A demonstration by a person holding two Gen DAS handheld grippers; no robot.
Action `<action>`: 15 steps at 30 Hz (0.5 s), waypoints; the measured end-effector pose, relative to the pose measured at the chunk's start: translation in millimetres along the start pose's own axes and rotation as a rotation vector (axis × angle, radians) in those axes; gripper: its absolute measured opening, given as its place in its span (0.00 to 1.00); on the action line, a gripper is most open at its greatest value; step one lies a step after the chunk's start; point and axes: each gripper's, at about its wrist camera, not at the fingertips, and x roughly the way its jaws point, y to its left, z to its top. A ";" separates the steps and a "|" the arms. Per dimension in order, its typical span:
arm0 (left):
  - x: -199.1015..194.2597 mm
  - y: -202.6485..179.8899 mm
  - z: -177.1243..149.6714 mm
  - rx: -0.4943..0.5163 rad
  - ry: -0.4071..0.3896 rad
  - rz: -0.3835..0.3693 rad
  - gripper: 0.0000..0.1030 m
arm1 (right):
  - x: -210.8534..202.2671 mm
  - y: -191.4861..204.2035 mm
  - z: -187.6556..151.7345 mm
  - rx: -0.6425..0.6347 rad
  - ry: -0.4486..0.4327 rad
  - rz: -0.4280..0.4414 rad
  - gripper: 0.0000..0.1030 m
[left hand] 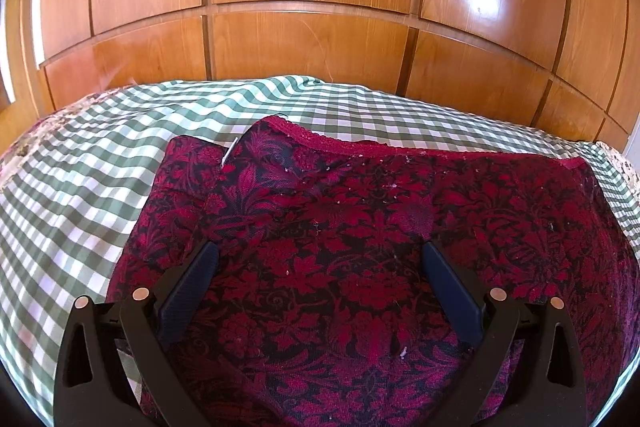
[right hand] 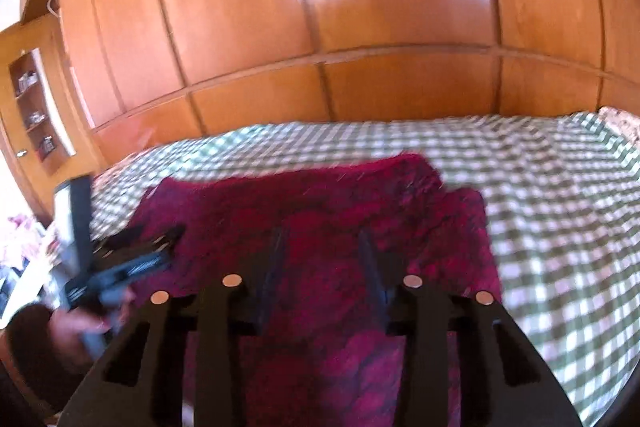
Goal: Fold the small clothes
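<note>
**Red garment partly folded on the bed**

The red patterned garment (left hand: 360, 247) lies on the checked bedsheet (left hand: 80, 187), one side already folded over; more folds seem left. No containers are visible. Above the garment, the left hand-held gripper (left hand: 320, 251) is released; the right hand-held gripper (right hand: 322, 239) holds nothing, half-closed.

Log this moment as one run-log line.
task: fold small clothes | garment: red patterned garment flat on checked cloth | left gripper: open above garment | right gripper: open, nothing between pads
</note>
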 end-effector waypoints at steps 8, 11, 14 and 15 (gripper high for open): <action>-22.8 11.8 1.6 -0.064 -0.052 -0.062 0.97 | 17.5 -7.7 -32.1 0.045 0.148 0.008 0.24; -39.4 25.2 -1.2 -0.136 -0.100 -0.064 0.97 | 38.8 -18.9 -47.1 0.079 0.215 0.017 0.24; -52.7 42.8 -5.8 -0.205 -0.130 -0.051 0.97 | 40.7 -23.6 -52.7 0.081 0.191 0.039 0.24; -57.1 48.5 -8.1 -0.222 -0.142 -0.042 0.97 | 41.3 -23.4 -52.7 0.072 0.190 0.037 0.24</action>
